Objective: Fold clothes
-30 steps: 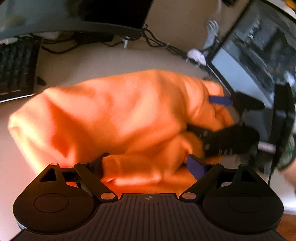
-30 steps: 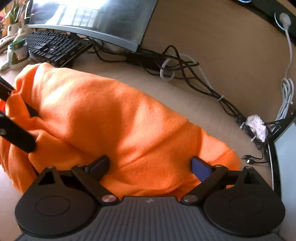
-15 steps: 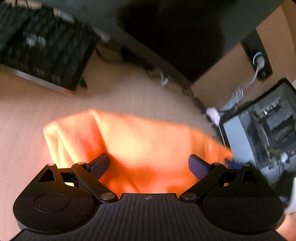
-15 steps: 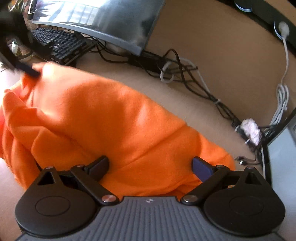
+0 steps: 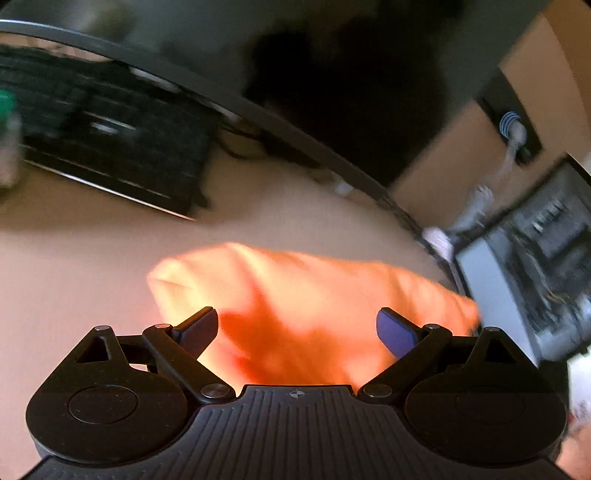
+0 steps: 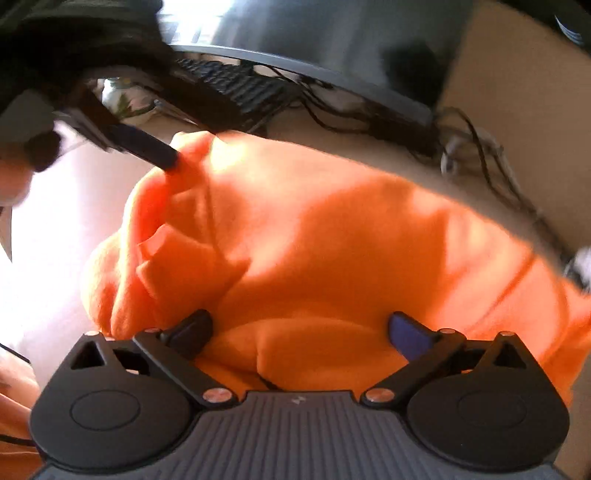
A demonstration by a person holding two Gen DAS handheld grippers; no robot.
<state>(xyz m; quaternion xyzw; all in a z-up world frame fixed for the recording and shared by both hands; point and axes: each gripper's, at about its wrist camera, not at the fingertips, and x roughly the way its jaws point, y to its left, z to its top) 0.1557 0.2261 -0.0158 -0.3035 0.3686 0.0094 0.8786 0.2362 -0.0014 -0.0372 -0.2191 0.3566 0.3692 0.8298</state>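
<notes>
Currently: orange garment, bundled on tabletop, partly folded; left gripper and right gripper fingers spread, pinching nothing; squaring remains.

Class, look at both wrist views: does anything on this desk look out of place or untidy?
Yes. The orange garment lies bunched and lumpy, not flat, on a desk among a keyboard, monitor and tangled cables. Nothing looks spilled or damaged.
</notes>
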